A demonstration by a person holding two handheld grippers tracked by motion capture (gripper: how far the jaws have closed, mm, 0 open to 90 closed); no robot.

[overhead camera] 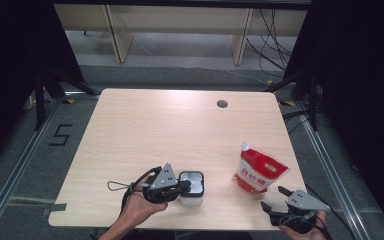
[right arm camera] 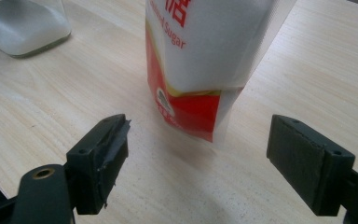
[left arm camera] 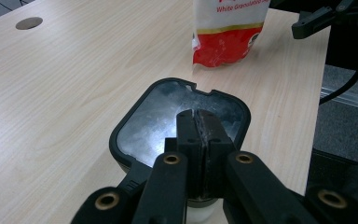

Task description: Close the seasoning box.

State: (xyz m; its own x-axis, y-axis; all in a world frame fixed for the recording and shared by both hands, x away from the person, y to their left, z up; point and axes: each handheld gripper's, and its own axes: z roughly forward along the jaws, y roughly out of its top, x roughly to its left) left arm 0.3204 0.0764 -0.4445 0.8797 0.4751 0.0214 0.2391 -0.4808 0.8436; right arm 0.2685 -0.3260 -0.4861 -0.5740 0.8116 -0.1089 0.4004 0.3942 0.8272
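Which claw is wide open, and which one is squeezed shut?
The right claw, near the red-and-white sugar bag, is wide open. The left claw, over the lidded container, is squeezed shut.

A pale wooden table [overhead camera: 180, 130] stands on grey floor [overhead camera: 180, 75], black curtains [overhead camera: 360, 75] flanking, beige furniture [overhead camera: 180, 20] behind.

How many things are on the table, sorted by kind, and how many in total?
Red and white sugar pouches: 1
Black-rimmed clear containers: 1
Total: 2
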